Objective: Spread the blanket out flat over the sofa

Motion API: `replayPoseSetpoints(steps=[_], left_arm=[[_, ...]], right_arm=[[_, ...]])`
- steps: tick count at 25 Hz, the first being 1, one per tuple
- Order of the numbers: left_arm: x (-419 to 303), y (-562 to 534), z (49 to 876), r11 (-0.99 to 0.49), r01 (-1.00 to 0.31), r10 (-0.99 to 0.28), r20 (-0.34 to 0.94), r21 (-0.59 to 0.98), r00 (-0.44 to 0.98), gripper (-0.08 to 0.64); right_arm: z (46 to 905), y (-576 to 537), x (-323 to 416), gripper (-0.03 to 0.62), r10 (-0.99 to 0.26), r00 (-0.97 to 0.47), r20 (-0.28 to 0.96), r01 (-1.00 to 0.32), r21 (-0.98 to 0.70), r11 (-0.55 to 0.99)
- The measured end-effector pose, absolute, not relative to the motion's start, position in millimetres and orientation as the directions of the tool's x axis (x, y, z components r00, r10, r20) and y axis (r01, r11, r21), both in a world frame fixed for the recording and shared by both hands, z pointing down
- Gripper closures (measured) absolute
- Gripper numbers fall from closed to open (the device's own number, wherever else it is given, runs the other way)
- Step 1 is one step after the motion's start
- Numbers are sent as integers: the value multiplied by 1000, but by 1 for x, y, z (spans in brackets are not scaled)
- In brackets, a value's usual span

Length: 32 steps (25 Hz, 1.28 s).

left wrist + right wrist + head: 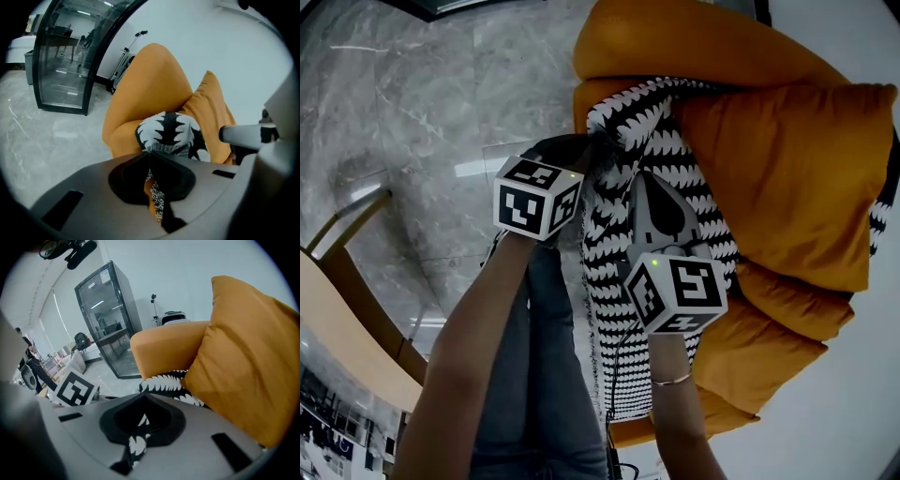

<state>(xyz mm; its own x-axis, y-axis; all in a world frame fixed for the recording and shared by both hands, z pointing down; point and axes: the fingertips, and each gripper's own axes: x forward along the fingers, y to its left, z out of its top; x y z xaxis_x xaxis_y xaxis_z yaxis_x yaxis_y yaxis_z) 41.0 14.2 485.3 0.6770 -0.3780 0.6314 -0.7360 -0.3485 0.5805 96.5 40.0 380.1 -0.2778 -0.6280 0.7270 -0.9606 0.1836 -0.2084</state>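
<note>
A black-and-white patterned blanket (675, 169) lies bunched in a strip down the seat of the orange sofa (675, 37), beside a big orange cushion (787, 178). My left gripper (598, 155) is at the blanket's left edge by the sofa arm. In the left gripper view its jaws (150, 157) are shut on a fold of the blanket (171, 131), which bulges above them. My right gripper (649, 178) rests on the middle of the blanket. Seen in the right gripper view, it (143, 401) is shut on a pinch of the blanket (164, 383).
A second orange cushion (778, 328) lies lower on the seat. Grey marble floor (412, 94) spreads to the left, with a wooden furniture edge (337, 319). A glass-fronted cabinet (108, 324) stands beyond the sofa arm (164, 348). The person's jeans-clad leg (534, 375) is close to the sofa front.
</note>
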Motion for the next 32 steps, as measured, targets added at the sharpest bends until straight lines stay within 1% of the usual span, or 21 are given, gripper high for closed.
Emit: replayPoseSetpoints(steps=[5, 11, 18, 23, 27, 32], left_arm=[[14, -7, 465, -317, -725, -427, 591, 611, 684, 538], [-15, -34, 470, -303, -759, -445, 619, 576, 647, 538], [-21, -52, 476, -272, -812, -447, 680, 516, 581, 538], [-27, -73, 490, -264, -823, -391, 724, 503, 568, 538], [-31, -81, 507, -293, -834, -333, 768, 468, 548, 538], [-31, -81, 528, -302, -850, -308, 800, 432, 516, 538]], right_arm=[[371, 37, 100, 581, -629, -272, 728, -962, -195, 191], [375, 31, 97, 581, -631, -274, 726, -961, -189, 201], [376, 31, 98, 581, -620, -285, 731, -958, -199, 207], [378, 26, 97, 581, -615, -292, 733, -956, -202, 212], [383, 24, 98, 581, -612, -290, 736, -957, -206, 206], [394, 23, 100, 581, -604, -289, 743, -957, -207, 204]])
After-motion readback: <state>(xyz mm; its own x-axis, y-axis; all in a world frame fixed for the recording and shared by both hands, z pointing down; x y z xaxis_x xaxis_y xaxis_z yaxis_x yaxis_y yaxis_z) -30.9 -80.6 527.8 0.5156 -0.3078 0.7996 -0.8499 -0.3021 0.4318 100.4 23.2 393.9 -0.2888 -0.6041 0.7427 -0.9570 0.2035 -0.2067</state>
